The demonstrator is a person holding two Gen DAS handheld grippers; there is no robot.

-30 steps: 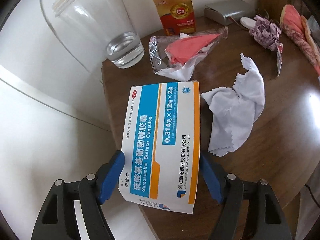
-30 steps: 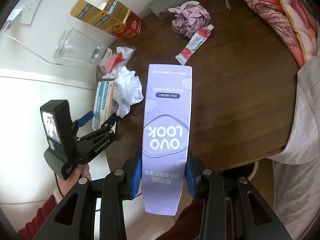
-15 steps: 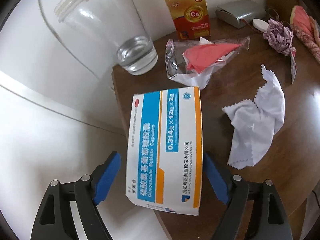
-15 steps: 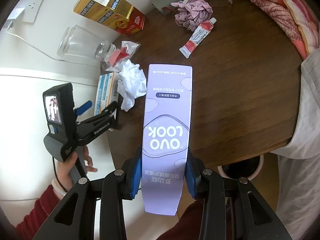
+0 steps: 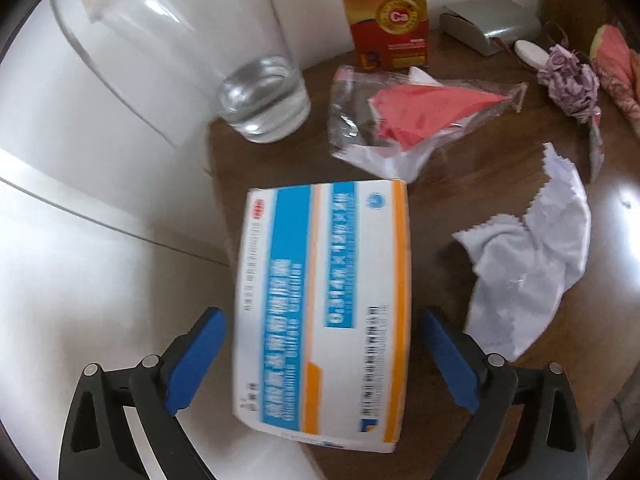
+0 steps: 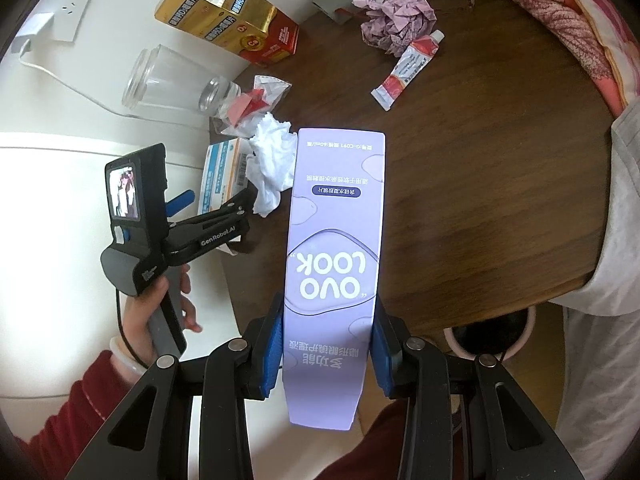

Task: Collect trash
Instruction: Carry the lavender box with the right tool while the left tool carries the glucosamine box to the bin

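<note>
A blue-and-white medicine box (image 5: 324, 304) lies between the left tool's (image 5: 322, 360) just-widened, untouching jaws, while the right tool (image 6: 326, 354) pinches a lilac carton (image 6: 334, 256).

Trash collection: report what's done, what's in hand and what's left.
Nothing looks binned yet. The right gripper clamps the purple carton. The left gripper has just opened around the blue-and-white medicine box, pads clear. Left on the table: white tissue, plastic wrapper, crumpled purple paper, tube.

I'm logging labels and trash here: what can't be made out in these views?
- Left wrist: print on the blue-and-white medicine box is motion-blurred.
- Left wrist: gold carton top is cut off by the frame edge.
- Right wrist: bin below the table is mostly hidden.
</note>
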